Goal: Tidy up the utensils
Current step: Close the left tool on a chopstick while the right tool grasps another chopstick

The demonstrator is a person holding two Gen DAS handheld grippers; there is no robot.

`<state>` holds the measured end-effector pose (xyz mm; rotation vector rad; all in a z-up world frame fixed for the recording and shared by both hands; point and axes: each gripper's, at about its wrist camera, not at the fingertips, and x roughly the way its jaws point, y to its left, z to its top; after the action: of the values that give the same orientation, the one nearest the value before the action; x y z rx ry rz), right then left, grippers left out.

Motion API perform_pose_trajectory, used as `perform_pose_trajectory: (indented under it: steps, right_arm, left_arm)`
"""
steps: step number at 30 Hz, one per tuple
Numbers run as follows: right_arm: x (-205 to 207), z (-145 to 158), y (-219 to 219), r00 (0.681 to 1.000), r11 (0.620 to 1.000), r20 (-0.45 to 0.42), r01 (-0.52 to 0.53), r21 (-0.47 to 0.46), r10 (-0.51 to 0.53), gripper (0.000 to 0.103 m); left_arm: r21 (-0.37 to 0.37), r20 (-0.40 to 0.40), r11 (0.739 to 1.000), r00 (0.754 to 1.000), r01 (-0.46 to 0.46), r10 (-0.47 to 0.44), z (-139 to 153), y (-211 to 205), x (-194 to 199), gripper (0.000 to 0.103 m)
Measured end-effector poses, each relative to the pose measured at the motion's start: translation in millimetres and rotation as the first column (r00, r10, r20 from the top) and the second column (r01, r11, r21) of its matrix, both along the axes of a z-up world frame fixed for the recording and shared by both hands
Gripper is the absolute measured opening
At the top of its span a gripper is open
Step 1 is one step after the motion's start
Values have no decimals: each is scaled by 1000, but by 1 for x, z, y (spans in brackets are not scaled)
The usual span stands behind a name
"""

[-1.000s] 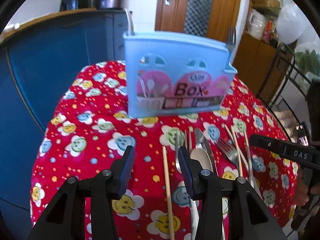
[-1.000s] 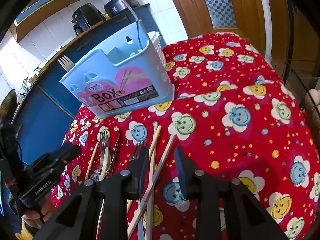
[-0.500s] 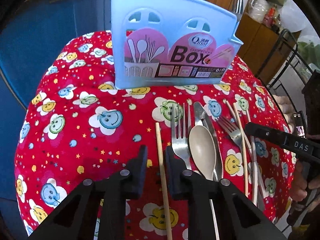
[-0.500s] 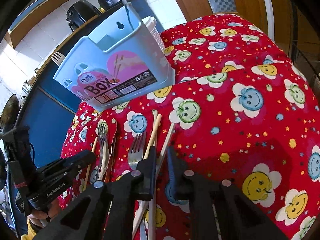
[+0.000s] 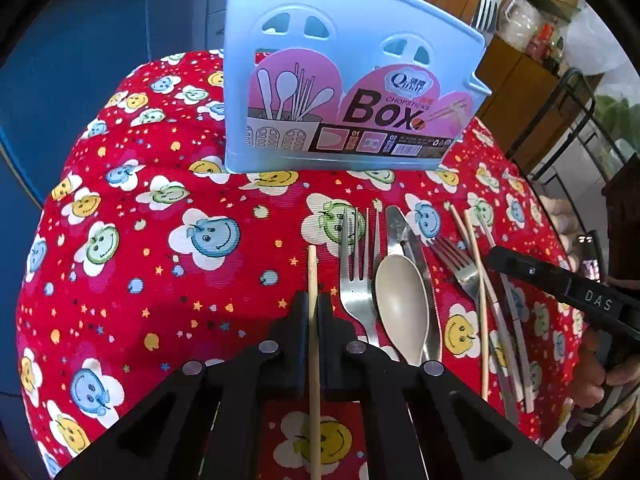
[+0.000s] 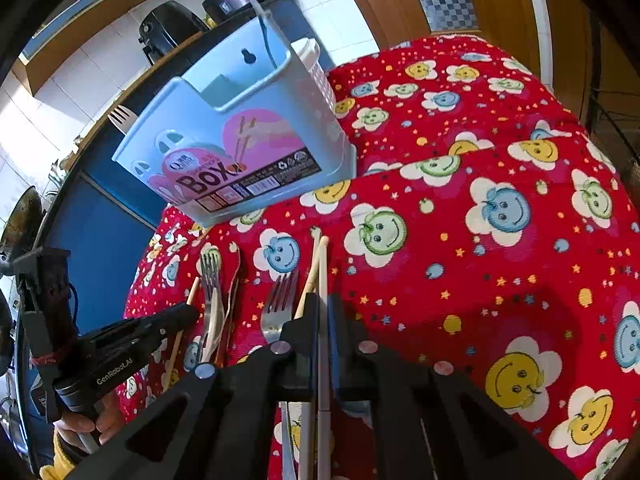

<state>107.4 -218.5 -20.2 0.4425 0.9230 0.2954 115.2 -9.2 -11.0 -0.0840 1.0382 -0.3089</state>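
Lying in a loose row on the red smiley-flower tablecloth [image 5: 120, 208], the utensils are waiting just near of the pale blue plastic utensil box [image 5: 344, 92], which is standing upright at the far side with one metal fork [image 5: 485, 14] already poking up behind its right end. The left gripper [image 5: 313, 312] is closing its two black fingers onto a single bare wooden chopstick [image 5: 312, 276] at the left end of the row, the stick running straight down the slot between them, apparently so it can be lifted end-on toward the box. Right of it a steel fork [image 5: 354, 264], a beige spoon [image 5: 400, 300] and a steel knife [image 5: 412, 248] are lying side by side and touching. Farther right a second steel fork [image 6: 280, 300] is resting beside a crossed bundle of chopsticks. The right gripper [image 6: 323, 312] is pinching down on a pale chopstick with a grey handle end [image 6: 322, 280] from that bundle, its fingers nearly together around the shaft; whether a second stick is being caught too is hard to tell. Both grips are sitting toward the near part of the sticks, probably leaving the far tips free to drop into a compartment.
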Motion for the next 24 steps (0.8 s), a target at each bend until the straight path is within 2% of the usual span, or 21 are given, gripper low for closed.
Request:
perform_pose_trajectory:
  steps: [4, 9, 17, 24]
  right_arm:
    - [-6, 10, -3, 999, 1000, 42, 1, 13, -2, 6]
    - [-13, 23, -4, 996, 1000, 95, -1, 23, -2, 6]
    - [-26, 47, -1, 978, 1000, 208, 5, 6, -6, 6]
    - [-35, 69, 2, 953, 1000, 304, 11, -16, -5, 6]
  left_arm:
    - [-45, 17, 999, 1000, -13, 14, 8, 8, -7, 4]
    - [-69, 92, 998, 996, -13, 20, 28, 12, -18, 4]
    - [-115, 222, 993, 974, -30, 55, 61, 14, -35, 4]
    - [-150, 296, 988, 951, -49, 92, 79, 17, -42, 4]
